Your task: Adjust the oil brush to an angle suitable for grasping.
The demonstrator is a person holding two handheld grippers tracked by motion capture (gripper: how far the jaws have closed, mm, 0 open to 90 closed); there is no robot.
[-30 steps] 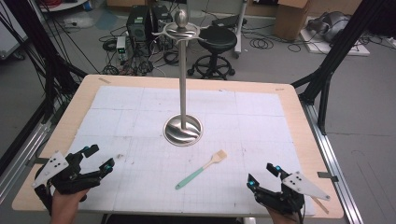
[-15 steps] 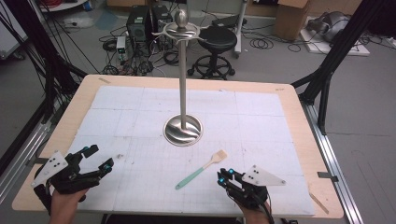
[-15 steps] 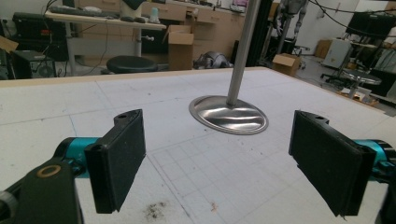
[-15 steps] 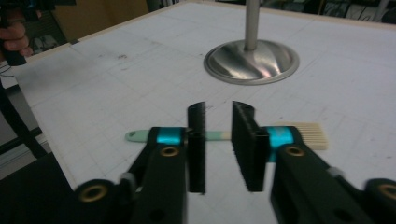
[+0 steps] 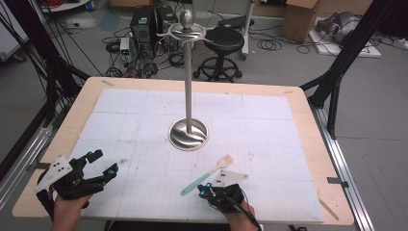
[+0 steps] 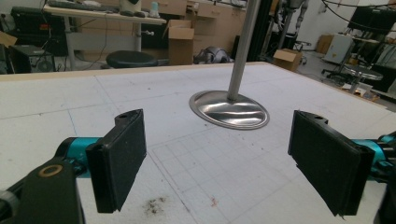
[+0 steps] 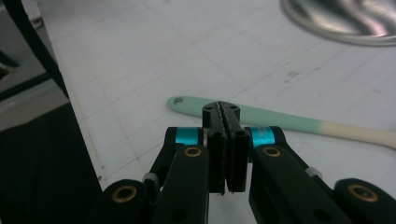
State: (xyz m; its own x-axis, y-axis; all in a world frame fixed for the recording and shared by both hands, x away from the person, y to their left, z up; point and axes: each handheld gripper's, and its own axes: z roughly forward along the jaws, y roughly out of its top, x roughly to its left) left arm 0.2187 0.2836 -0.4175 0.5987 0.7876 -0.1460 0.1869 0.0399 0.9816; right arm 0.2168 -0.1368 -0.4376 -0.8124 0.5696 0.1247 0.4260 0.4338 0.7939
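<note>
Table (image 5: 308, 120) from the high view carried the tall metal stand (image 5: 188, 86); my left gripper (image 5: 101, 169) gaped wide, empty. Right gripper (image 5: 206, 190) had just been closing, nothing between; its own view showed jaws pressed together just short of the spatula (image 7: 289, 122).

Stand base (image 5: 188, 134) sits mid-table (image 5: 308, 120); the brush (image 5: 207, 174) lies just in front, right gripper (image 5: 208, 191) beside its handle, left gripper (image 5: 103, 166) far left.

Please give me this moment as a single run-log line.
left gripper: jaws open, nothing between | right gripper: jaws shut, empty, beside brush handle | brush: flat on table | stand: upright
</note>
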